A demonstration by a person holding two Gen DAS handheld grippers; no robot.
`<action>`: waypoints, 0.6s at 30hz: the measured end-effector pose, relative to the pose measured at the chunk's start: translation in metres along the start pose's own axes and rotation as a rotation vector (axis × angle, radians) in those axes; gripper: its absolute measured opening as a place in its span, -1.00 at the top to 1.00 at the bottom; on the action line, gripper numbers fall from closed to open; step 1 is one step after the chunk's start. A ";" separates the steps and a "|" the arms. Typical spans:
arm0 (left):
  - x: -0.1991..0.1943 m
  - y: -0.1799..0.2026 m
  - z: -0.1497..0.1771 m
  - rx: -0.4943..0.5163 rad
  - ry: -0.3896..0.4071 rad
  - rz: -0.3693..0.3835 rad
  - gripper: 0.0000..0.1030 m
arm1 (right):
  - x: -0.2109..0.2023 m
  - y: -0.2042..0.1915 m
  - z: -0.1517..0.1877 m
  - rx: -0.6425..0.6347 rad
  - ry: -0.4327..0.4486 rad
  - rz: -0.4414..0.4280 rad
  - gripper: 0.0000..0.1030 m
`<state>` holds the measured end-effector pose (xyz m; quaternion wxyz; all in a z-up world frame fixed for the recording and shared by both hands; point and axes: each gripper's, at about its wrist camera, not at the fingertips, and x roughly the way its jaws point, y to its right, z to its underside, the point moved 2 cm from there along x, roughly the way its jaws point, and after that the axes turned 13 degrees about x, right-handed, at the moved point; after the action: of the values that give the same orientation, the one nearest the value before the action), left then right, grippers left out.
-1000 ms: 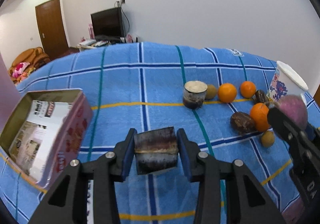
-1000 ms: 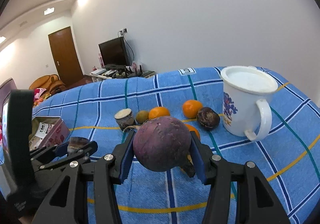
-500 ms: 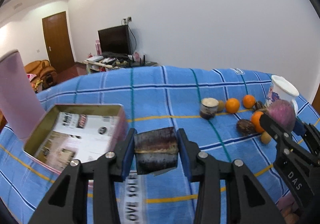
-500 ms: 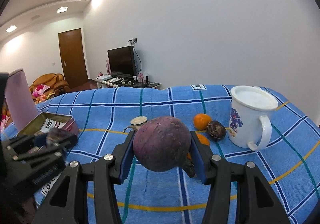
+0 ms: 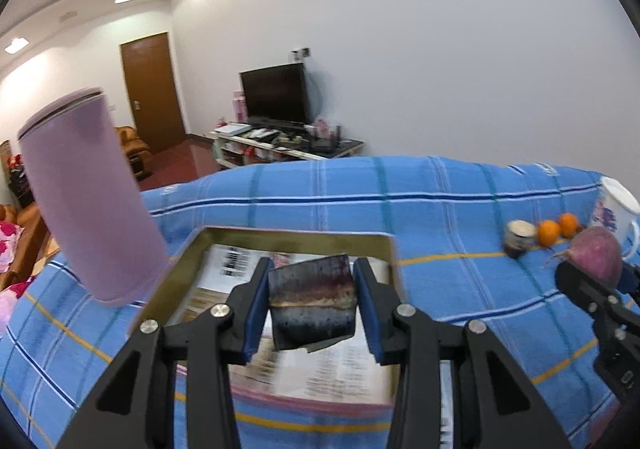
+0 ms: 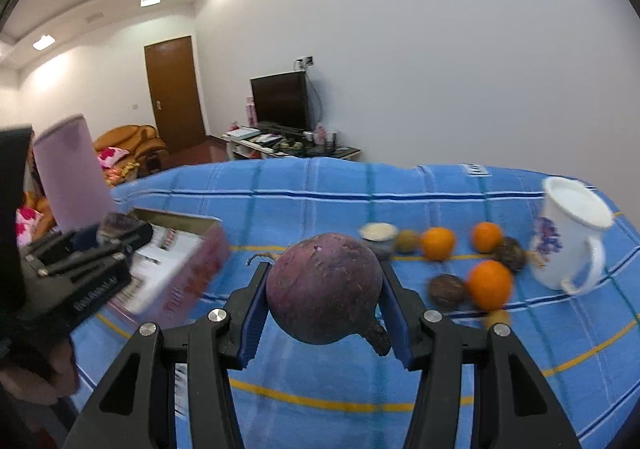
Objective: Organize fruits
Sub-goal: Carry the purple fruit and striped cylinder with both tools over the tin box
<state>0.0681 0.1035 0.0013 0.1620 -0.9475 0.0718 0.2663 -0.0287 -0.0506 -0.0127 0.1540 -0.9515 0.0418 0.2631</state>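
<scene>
Both grippers now nearer open tin [image 5: 390, 249], left fingers [image 5: 256, 305] pinching dark chunk [image 5: 312, 307], right fingers [image 6: 394, 313] pinching purple beet [image 6: 324, 285]

No text reads clearly: the printed paper [image 5: 320, 373] lining the tin [image 5: 288, 235] shows barcodes and blurred lines only.
</scene>
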 end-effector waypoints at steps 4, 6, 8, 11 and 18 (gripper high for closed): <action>0.008 -0.032 0.007 -0.040 -0.002 -0.043 0.18 | 0.015 -0.033 0.002 0.022 -0.005 -0.048 -0.04; 0.014 -0.049 0.011 -0.066 -0.010 -0.071 0.18 | 0.025 -0.054 0.005 0.031 -0.022 -0.076 -0.04; 0.019 -0.060 0.015 -0.080 -0.018 -0.092 0.18 | 0.031 -0.073 0.008 0.027 -0.031 -0.093 -0.04; 0.028 -0.073 0.021 -0.093 -0.034 -0.117 0.18 | 0.044 -0.101 0.013 0.007 -0.031 -0.099 -0.04; 0.041 -0.081 0.028 -0.084 -0.074 -0.139 0.18 | 0.073 -0.131 0.024 -0.009 -0.051 -0.100 -0.04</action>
<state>0.1077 0.1868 -0.0212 0.1425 -0.9457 -0.0113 0.2919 0.0434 0.0811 -0.0349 0.1637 -0.9460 -0.0109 0.2795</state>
